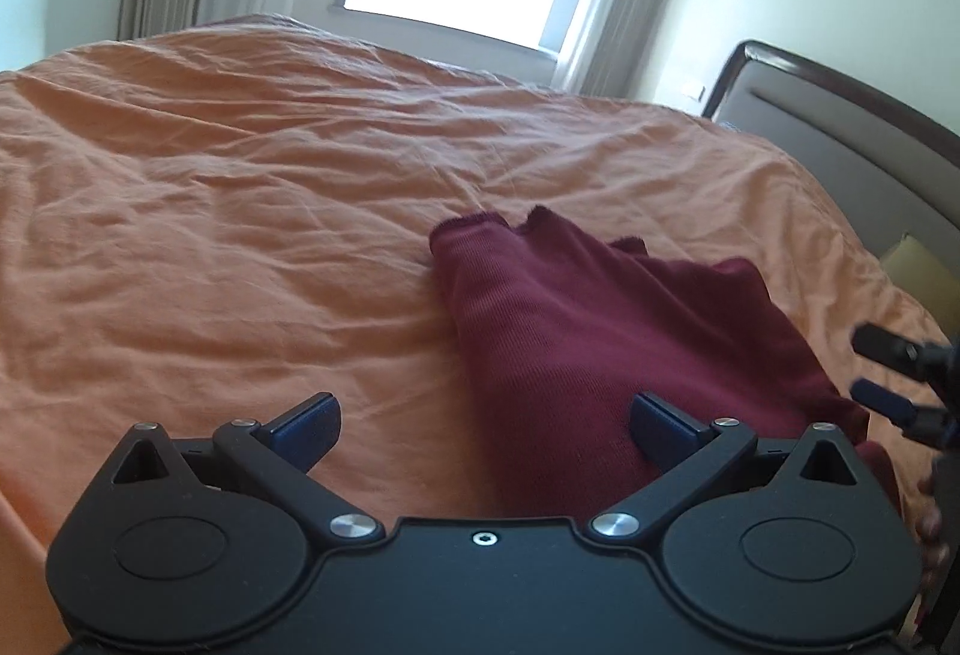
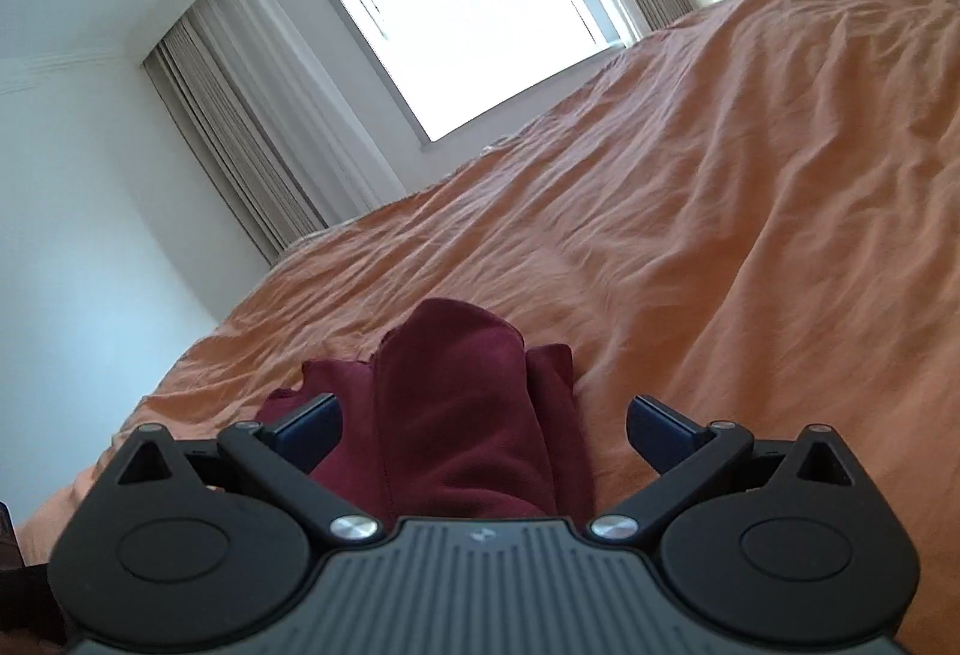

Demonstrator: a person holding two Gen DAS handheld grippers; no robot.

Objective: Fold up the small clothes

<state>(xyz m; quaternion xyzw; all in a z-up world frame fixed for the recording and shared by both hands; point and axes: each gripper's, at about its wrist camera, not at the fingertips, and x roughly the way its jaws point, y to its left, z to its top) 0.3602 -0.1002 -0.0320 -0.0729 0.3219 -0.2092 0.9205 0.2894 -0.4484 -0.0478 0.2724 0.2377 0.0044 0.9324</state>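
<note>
A dark maroon ribbed knit garment [image 1: 576,331] lies bunched on a wrinkled orange bedsheet [image 1: 240,211], close in front of both handheld claws. In the left wrist view it spreads from a folded hem at the far end toward the camera, with its near part passing under the right fingertip of the left gripper [image 1: 485,430]. That gripper is released — its 2 blue-padded fingers [image 1: 309,430] stand wide apart, the left one over bare sheet, the right one over the maroon cloth, neither pinching anything.

At the right edge of the same view the right gripper [image 1: 885,373] shows from the side, its 2 dark fingertips parted, just beside the garment's near right corner.

In the right wrist view the right gripper [image 2: 483,430] is likewise spread open, and the garment [image 2: 456,415] rises as a rounded hump in the gap between its fingers, folds trailing off to either side. The left fingertip [image 2: 312,430] overlaps a lobe of the cloth; whether it touches cannot be told.

Beyond the bed a bright window [image 2: 474,24] sits between pale pleated curtains [image 2: 240,138] — and a dark-framed padded headboard [image 1: 840,132] stands at the right side of the bed.
</note>
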